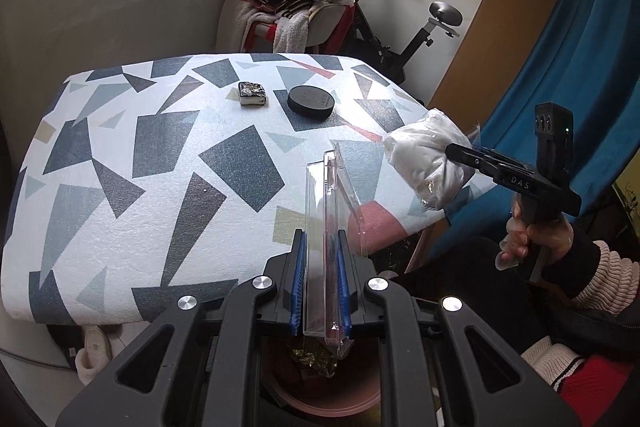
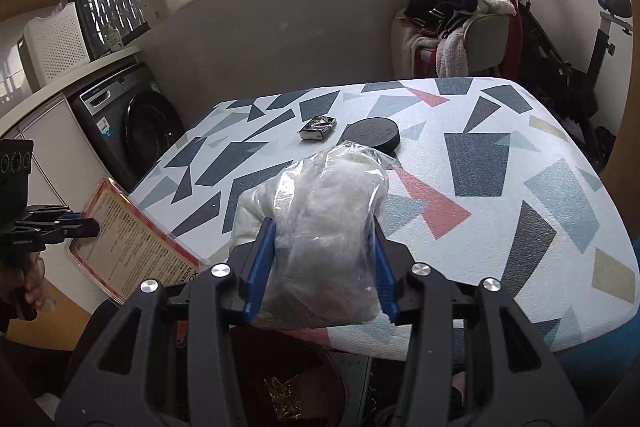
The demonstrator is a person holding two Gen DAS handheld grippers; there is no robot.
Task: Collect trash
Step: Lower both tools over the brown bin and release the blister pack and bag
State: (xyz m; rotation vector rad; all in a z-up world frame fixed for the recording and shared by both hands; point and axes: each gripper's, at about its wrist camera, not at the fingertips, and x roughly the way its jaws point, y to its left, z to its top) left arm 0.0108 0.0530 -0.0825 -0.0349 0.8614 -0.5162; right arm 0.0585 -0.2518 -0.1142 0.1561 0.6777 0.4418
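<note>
My left gripper (image 1: 321,239) is shut on a clear plastic blister pack (image 1: 326,195), held edge-on over the table's near edge. The right wrist view shows this pack (image 2: 132,255) from the side, with a red-bordered printed card inside. My right gripper (image 2: 324,227) is shut on a clear plastic bag of white stuffing (image 2: 332,179), its blue pads pressing into both sides. The left wrist view shows that bag (image 1: 424,155) raised off the table's right corner. A brown round bin (image 1: 332,405) sits below both grippers, with crumpled gold foil (image 2: 284,395) in it.
The table (image 1: 120,163) has a geometric-patterned cover. On its far half lie a foil-wrapped block (image 1: 252,93) and a black round disc (image 1: 311,101). Behind stand a chair piled with clothes (image 1: 296,3) and an exercise bike (image 1: 400,39). A washing machine (image 2: 128,123) stands at left.
</note>
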